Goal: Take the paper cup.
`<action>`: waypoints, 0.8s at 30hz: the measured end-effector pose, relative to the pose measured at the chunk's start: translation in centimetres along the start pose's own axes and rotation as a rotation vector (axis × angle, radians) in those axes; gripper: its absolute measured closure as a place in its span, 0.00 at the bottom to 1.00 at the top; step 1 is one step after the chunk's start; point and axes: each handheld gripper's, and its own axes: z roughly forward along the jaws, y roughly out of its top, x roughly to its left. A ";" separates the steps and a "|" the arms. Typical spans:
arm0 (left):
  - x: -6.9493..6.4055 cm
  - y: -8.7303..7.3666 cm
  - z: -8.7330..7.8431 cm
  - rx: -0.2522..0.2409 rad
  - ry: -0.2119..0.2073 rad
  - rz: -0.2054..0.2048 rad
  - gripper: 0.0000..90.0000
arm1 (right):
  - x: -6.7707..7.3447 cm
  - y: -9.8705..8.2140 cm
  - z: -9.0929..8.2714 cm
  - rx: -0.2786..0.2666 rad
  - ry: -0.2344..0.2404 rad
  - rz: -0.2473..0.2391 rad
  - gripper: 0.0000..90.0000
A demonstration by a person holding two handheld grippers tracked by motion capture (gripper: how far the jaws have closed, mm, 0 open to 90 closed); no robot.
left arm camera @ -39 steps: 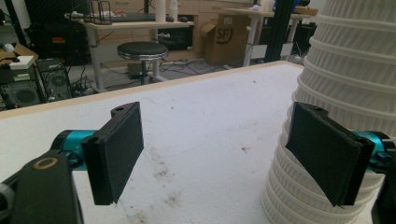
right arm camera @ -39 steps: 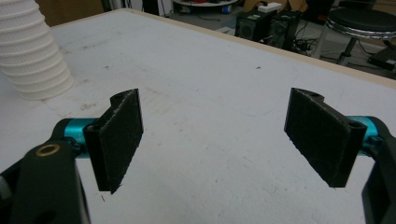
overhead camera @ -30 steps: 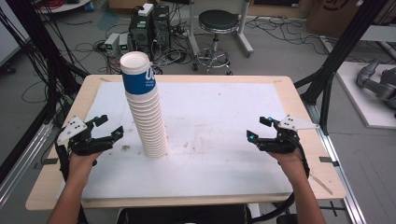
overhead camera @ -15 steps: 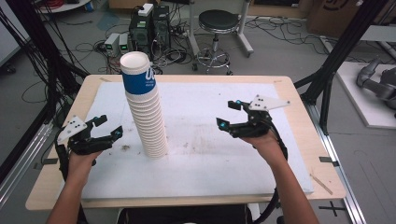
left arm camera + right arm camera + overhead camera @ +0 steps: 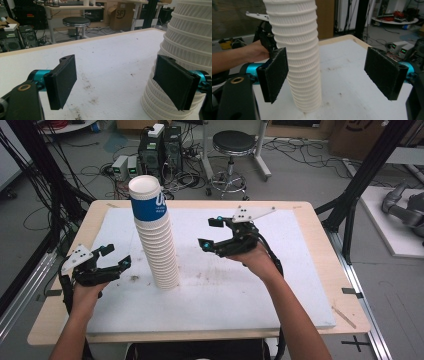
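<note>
Right gripper (image 5: pixel 211 232) moved nearer one cup stack (image 5: pixel 156 240); two grippers open.

My left gripper (image 5: pixel 114 259), a black two-jaw tool with teal joints and a grey three-cornered plate on top, sits at the lower left of the high view, jaws spread wide with nothing between the pads. My left forearm rises from the bottom edge. My right gripper (image 5: pixel 212 233), built the same, hangs raised near the frame's centre, jaws parted and empty, pointing left, my right forearm slanting up from the lower right.
</note>
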 end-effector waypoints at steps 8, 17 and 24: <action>0.1 0.1 -0.1 -0.004 0.001 0.000 0.20 | 1.0 2.1 3.2 0.000 0.057 -0.046 0.22; 0.2 0.2 -0.2 -0.009 0.003 -0.004 0.20 | 2.3 4.6 6.6 -0.013 0.118 -0.070 0.22; 0.2 0.4 -0.4 -0.027 0.012 -0.002 0.20 | 2.6 5.2 7.8 -0.015 0.146 -0.053 0.18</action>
